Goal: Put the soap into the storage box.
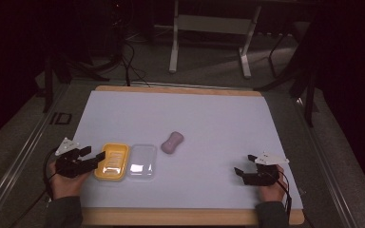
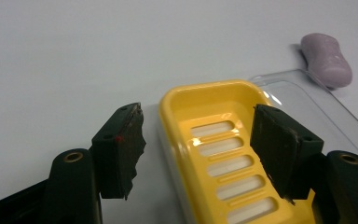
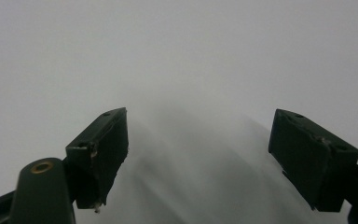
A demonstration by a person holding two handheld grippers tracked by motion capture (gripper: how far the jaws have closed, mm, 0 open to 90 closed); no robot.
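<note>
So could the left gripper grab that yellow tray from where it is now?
Probably yes: the left gripper is open, its jaws already either side of the yellow tray rim, with nothing in between.

Both grippers are black: the left gripper point(image 1: 92, 158) and right gripper point(image 1: 244, 164) each carry a grey three-cornered plate, brass-ringed screw holes and a trailing black cable. Worn pads point(image 2: 131, 140) line the jaws; dark grey sleeves point(image 1: 62, 212) cover the forearms

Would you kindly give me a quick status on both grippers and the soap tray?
Left gripper open, straddling yellow soap tray's edge. Right gripper open over bare mat. Clear lid beside tray, pink soap apart.
</note>
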